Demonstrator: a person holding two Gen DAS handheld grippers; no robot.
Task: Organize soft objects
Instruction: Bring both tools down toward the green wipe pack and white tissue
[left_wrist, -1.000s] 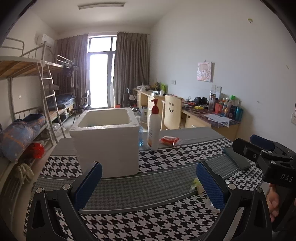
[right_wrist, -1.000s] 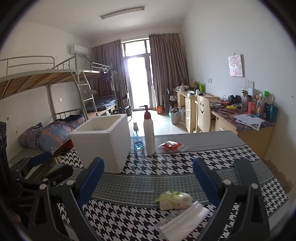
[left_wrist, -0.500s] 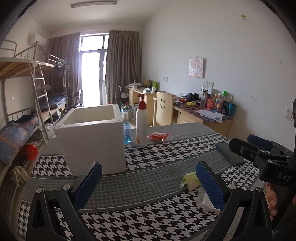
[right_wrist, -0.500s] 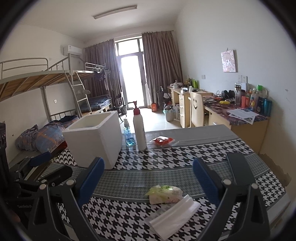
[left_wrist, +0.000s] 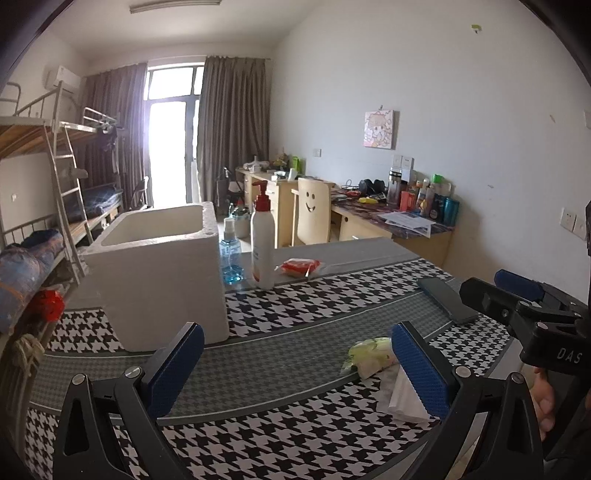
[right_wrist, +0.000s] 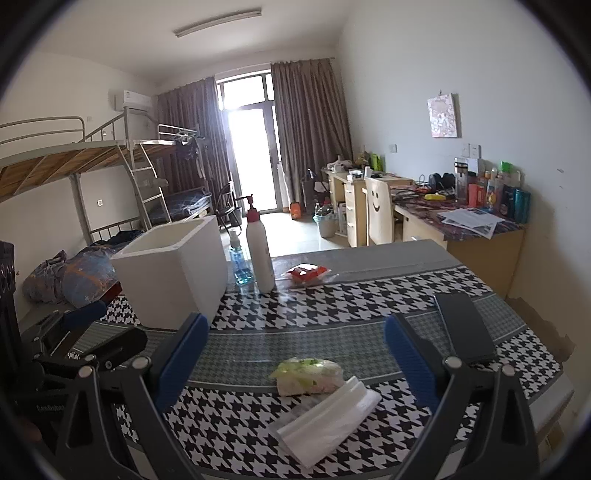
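A green-and-white soft packet lies on the houndstooth table, with a white tissue pack just in front of it. My right gripper hovers open above and around both, touching neither. The same packet and tissue pack show by the right finger of my open left gripper, which holds nothing. A white foam box stands at the left of the table. A red packet lies farther back. The right gripper appears at the right edge of the left wrist view.
A white pump bottle and a small blue spray bottle stand behind the foam box. A dark phone lies at the table's right. Bunk beds are at left, with desks and a smiley chair at right.
Both views have shifted so the table's objects sit lower and more to the right. The green packet and tissue pack have come into the left wrist view. Both grippers have stayed open.
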